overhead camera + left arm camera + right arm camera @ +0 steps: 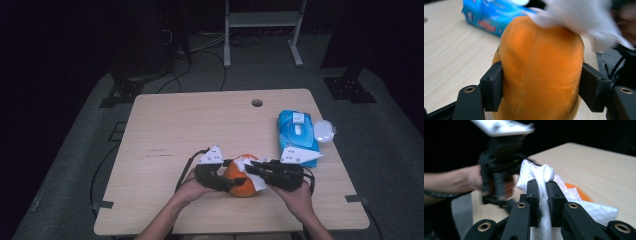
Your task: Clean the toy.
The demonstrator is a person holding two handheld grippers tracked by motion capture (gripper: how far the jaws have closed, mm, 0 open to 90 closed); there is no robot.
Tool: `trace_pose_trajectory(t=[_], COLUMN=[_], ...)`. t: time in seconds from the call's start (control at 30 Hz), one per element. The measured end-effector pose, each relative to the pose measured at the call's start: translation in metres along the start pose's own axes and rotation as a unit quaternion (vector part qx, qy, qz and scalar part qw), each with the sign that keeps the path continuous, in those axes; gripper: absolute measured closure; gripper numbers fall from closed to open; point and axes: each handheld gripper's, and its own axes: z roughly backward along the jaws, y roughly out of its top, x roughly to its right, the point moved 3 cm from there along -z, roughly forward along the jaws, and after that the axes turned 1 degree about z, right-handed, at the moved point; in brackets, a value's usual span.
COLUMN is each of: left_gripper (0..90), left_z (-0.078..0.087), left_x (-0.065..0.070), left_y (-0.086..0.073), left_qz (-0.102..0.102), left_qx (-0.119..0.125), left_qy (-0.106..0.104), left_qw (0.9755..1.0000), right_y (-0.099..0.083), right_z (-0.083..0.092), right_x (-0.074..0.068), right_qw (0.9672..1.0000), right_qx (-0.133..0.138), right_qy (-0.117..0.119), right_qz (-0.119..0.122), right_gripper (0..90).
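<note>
An orange plush toy (pixel 243 186) rests near the front edge of the wooden table (pixel 200 120). My left gripper (pixel 231 182) comes at it from the left, and in the left gripper view both black pads (pixel 494 85) press into the sides of the toy (pixel 541 67). A white wipe (pixel 246 163) lies draped over the top of the toy. My right gripper (pixel 251 168) reaches in from the right, shut on this wipe (pixel 539 173), which is bunched between its jaws (pixel 543 192). Under the wipe a bit of the orange toy (pixel 577 191) shows.
A blue pack of wipes (pixel 297 132) lies at the table's right side, with a clear round lid (pixel 324 131) beside it. A cable hole (pixel 257 103) sits near the far edge. Both hands work close together at the front middle of the table.
</note>
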Motion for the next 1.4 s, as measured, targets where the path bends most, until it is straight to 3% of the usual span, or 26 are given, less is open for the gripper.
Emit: trace_pose_trajectory(t=[0.07, 0.17, 0.3, 0.4, 0.57, 0.7, 0.83, 0.93, 1.2, 1.4], left_gripper=[29.1, 28.7, 28.5, 27.8, 26.7, 26.3, 25.6, 25.6, 23.7, 14.7], left_z=[0.001, 0.000, -0.001, -0.001, 0.000, 0.000, -0.004, -0.006, -0.010, -0.005], left_x=[0.000, 0.002, 0.002, 0.000, -0.005, -0.006, 0.000, 0.005, 0.014, 0.009], left_y=[-0.001, -0.002, -0.004, -0.004, -0.006, -0.006, -0.005, -0.004, -0.004, -0.003], left_qz=[0.000, -0.007, -0.011, -0.002, 0.019, 0.039, 0.018, 0.005, -0.027, -0.032], left_qx=[-0.003, -0.005, -0.006, -0.001, 0.005, 0.010, 0.004, 0.001, -0.004, -0.002], left_qy=[0.000, -0.003, -0.001, 0.003, 0.007, 0.012, 0.017, 0.020, 0.011, -0.004], left_qw=[1.0000, 1.0000, 0.9999, 1.0000, 0.9998, 0.9991, 0.9997, 0.9998, 0.9996, 0.9995], right_y=[-0.002, -0.001, -0.006, -0.012, -0.017, -0.014, -0.009, -0.006, -0.006, -0.013], right_z=[-0.005, -0.001, 0.009, 0.015, 0.019, 0.015, 0.004, 0.001, 0.011, 0.017], right_x=[-0.003, 0.005, 0.024, 0.032, 0.030, 0.018, 0.005, 0.006, 0.028, 0.036], right_qw=[0.9998, 0.9997, 0.9988, 0.9980, 0.9979, 0.9991, 0.9995, 0.9993, 0.9981, 0.9985], right_qx=[-0.012, -0.006, -0.003, -0.002, -0.008, -0.008, -0.020, -0.020, -0.007, -0.009], right_qy=[-0.006, -0.020, -0.049, -0.058, -0.057, -0.036, -0.022, -0.027, -0.061, -0.047], right_qz=[0.015, 0.010, -0.010, -0.027, -0.029, -0.020, 0.007, 0.014, -0.007, -0.028], right_gripper=[80.9, 81.1, 81.0, 81.0, 80.9, 80.9, 80.9, 81.0, 80.9, 80.9])
